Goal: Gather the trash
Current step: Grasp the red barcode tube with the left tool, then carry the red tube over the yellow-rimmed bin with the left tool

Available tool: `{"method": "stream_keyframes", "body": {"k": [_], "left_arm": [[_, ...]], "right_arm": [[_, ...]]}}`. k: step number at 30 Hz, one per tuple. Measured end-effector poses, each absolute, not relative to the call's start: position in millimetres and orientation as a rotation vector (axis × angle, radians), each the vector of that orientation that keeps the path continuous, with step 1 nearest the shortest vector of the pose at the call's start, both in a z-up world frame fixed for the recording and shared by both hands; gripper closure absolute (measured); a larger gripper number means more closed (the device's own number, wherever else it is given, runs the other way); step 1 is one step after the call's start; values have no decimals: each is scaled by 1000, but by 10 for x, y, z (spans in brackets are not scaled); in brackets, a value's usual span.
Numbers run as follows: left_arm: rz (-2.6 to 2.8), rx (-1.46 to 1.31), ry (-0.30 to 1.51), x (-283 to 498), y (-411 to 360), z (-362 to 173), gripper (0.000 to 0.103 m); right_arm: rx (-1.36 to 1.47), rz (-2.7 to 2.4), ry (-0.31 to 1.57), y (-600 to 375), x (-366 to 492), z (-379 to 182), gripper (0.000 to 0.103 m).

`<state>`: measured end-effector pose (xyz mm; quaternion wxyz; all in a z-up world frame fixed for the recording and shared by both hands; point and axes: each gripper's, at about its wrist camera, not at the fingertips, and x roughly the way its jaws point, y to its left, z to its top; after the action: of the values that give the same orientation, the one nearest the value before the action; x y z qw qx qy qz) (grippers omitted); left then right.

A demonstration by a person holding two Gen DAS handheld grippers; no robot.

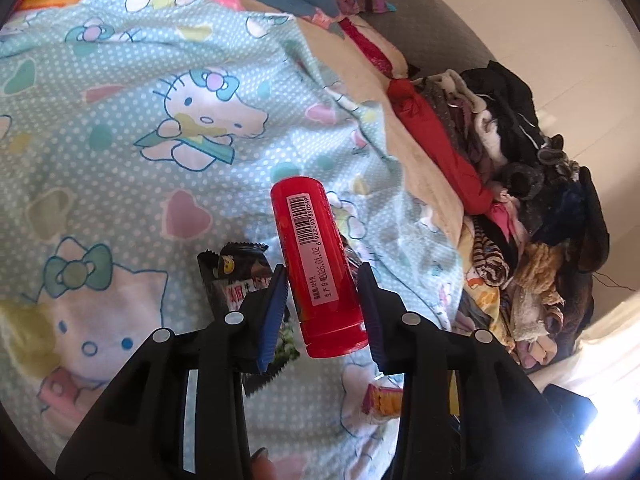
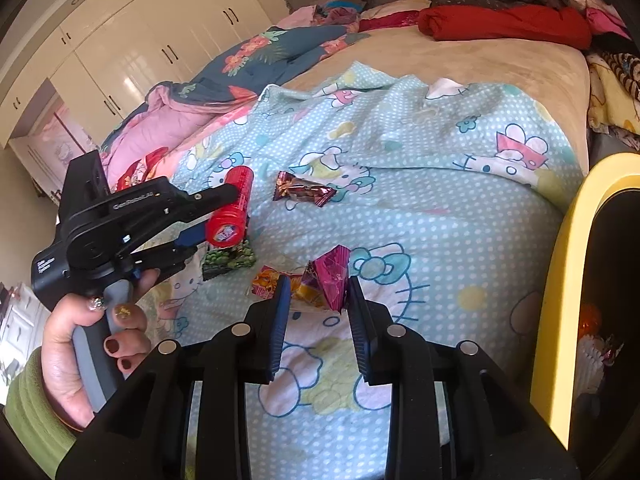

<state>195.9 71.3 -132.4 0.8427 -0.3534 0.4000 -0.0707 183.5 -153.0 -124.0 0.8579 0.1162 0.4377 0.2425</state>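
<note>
Red plastic tube [image 1: 319, 266] sits clenched in the left tongs [image 1: 323, 308], long axis along the fingers, lifted above the bed [image 2: 480, 208]. Right tongs [image 2: 318, 320] are spread and hold nothing; the magenta foil wrapper [image 2: 330, 276] lies directly ahead, at their tips. Yellow-rimmed bin [image 2: 560, 280] stands at the bed's right edge, nearer the right tongs.

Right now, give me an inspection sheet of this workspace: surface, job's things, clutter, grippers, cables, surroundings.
Surface: bed with cat-print sheet, rumpled.
Job's things: red tube held off the sheet; dark red wrapper lying further up the bed; magenta wrapper and orange wrapper at the right gripper's tips; green-and-black wrapper under the tube.
Clutter: clothes pile along the bed edge; floral quilt.
Grippers: left gripper shut on the red tube; right gripper open, fingers either side of the magenta wrapper.
Cables: nothing seen.
Surroundings: yellow-rimmed bin on the right; white wardrobe behind.
</note>
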Motion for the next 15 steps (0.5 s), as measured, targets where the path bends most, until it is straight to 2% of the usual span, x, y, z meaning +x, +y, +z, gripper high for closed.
{"method": "stream_keyframes", "body": {"k": [15], "left_arm": [[-218,-710,763,1772,573,-855,76]], "right_arm": [[260,518,856,-1680,1727,-957,76]]}}
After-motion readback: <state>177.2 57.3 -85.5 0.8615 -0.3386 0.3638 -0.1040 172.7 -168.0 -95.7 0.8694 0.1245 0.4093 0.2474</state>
